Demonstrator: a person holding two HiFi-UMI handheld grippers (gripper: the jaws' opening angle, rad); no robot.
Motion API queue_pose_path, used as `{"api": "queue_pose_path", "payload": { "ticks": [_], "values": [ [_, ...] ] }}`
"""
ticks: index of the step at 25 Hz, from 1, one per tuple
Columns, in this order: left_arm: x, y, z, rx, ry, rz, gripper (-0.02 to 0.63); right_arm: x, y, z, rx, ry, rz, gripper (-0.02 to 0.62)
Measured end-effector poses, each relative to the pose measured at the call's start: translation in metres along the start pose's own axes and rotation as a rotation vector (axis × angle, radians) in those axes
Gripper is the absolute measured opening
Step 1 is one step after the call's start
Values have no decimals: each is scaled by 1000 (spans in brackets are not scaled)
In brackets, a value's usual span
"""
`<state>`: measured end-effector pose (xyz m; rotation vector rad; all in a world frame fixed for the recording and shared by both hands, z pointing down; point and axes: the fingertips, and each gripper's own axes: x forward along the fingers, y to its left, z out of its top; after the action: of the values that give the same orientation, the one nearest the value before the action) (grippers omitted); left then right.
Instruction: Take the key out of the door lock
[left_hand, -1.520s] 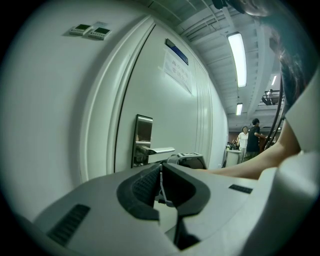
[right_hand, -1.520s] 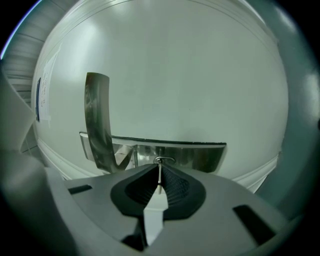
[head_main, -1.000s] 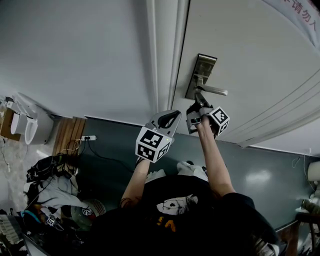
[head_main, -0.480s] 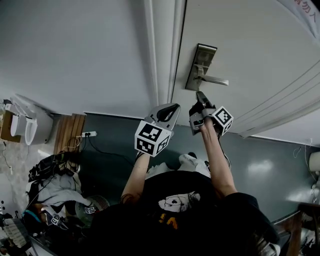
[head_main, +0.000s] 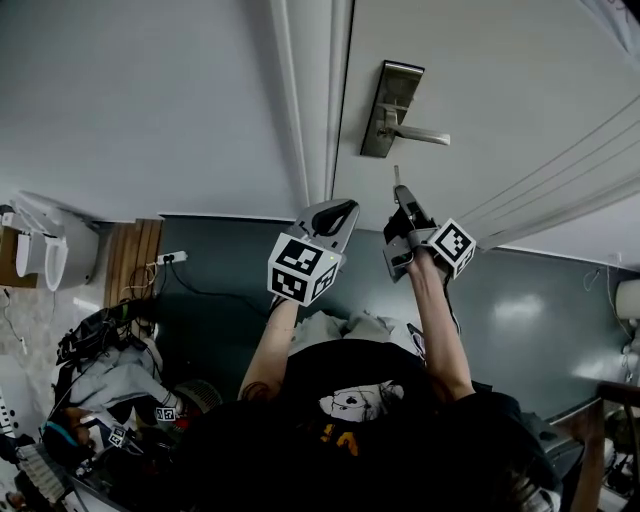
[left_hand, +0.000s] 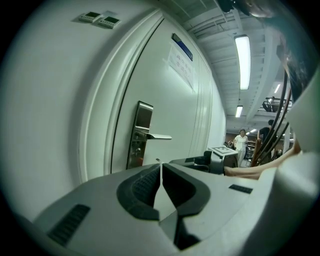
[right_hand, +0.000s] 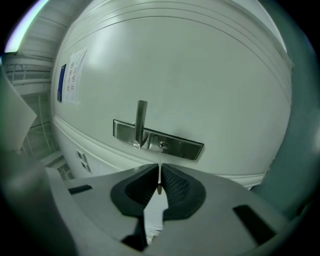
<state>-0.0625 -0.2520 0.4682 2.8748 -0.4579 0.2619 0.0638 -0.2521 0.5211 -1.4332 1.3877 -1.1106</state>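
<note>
The steel lock plate (head_main: 390, 95) with its lever handle (head_main: 422, 136) sits on the white door (head_main: 500, 90). My right gripper (head_main: 401, 192) hangs below the plate, apart from it, shut on the key (head_main: 396, 176), whose thin blade sticks out past the fingertips toward the door. In the right gripper view the key (right_hand: 159, 174) is pinched between the pads, pointing at the keyhole (right_hand: 162, 145) in the lock plate (right_hand: 175, 144). My left gripper (head_main: 340, 212) is beside it to the left, shut and holding nothing. The lock plate (left_hand: 141, 135) shows beyond its jaws (left_hand: 161, 167).
The white door frame (head_main: 310, 100) runs left of the lock. A dark green floor (head_main: 540, 320) lies below. Clothes and clutter (head_main: 110, 350), a power strip (head_main: 172, 259) and a wooden board (head_main: 135, 265) are at the left. A person (left_hand: 242, 142) stands far off.
My right gripper has drawn back from the lock plate with the key in it, and the key has come out of the keyhole. The left gripper stayed beside it.
</note>
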Motion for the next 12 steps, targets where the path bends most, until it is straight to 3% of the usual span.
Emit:
{"api": "queue_pose_path", "payload": {
  "ticks": [12],
  "values": [
    [18,-42,-14,-9,39,-42,18,-67,-1,-1,-72,34,-22,21]
  ]
}}
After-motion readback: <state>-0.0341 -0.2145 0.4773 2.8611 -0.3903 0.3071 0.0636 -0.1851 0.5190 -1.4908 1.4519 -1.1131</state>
